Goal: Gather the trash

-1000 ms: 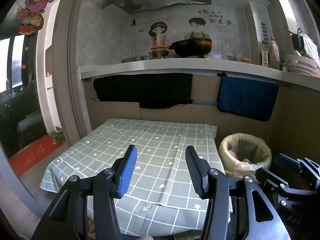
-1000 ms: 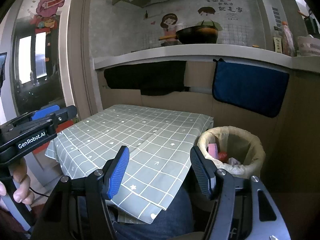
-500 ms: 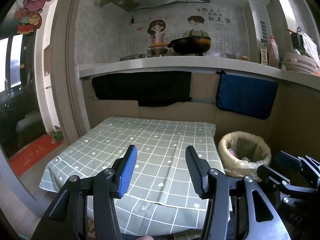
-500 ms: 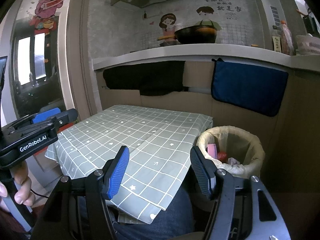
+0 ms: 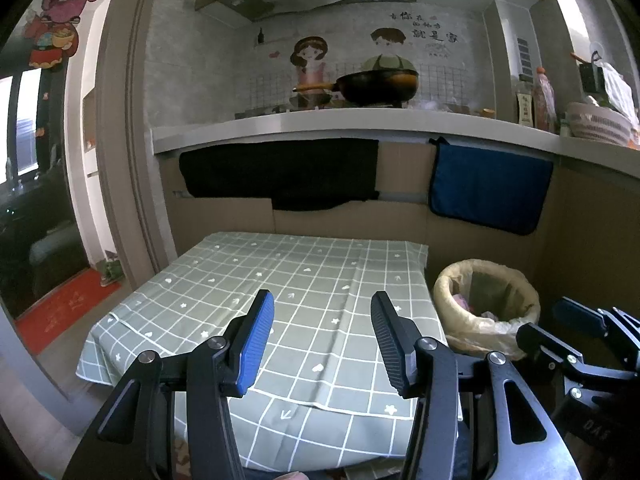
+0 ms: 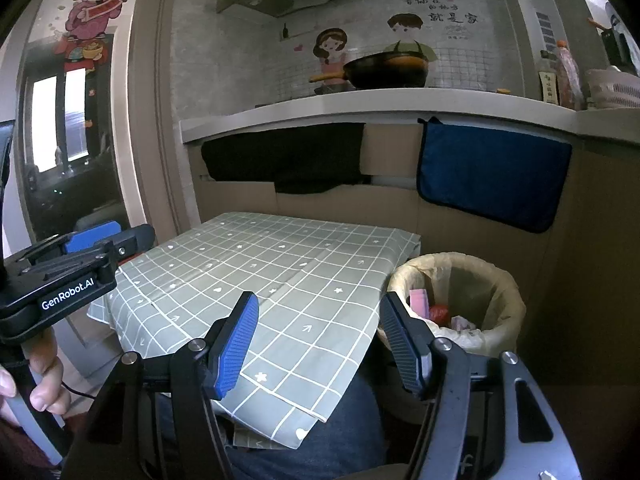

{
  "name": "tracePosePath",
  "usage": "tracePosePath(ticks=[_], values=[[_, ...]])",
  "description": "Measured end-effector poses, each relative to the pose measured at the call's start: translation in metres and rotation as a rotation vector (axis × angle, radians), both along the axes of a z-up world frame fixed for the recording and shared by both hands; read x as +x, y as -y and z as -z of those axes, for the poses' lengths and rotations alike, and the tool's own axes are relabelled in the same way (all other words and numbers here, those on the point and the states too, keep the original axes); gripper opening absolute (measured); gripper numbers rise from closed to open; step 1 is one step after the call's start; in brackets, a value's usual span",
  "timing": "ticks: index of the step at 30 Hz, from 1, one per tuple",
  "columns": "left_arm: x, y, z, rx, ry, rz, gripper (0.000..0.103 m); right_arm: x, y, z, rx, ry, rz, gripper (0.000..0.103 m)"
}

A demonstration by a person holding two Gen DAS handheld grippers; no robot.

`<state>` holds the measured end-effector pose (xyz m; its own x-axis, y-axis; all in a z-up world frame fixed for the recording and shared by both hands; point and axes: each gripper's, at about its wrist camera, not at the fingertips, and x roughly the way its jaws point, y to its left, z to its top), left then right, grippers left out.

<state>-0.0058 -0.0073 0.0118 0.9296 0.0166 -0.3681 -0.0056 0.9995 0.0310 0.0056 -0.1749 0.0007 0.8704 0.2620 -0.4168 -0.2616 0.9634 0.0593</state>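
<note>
Nothing has changed: your left gripper (image 5: 322,336) and right gripper (image 6: 318,338) stay released, empty. The table (image 5: 312,276) ahead is clear; trash sits in the bin (image 6: 456,300) at right, so collection looks complete.

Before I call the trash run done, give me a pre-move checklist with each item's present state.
1. Left gripper empty, fingers apart: ok.
2. Right gripper empty, fingers apart: ok.
3. Tablecloth free of trash: ok, none visible in either view.
4. Bin upright beside the table, bag over its rim: ok.
5. Trash inside the bin: ok, a pink item and a red item lie in it.
6. Floor around the table free of trash: cannot tell, mostly hidden.
</note>
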Motion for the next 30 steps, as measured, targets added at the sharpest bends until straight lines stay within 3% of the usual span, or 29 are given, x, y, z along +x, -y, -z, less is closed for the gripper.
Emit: tracePosePath(ticks=[30], values=[[0.0025,-0.0077,0.0013,-0.015,0.0,0.051,0.051,-0.0025,0.0019,-0.0005,-0.008,0.008,0.019,0.061]])
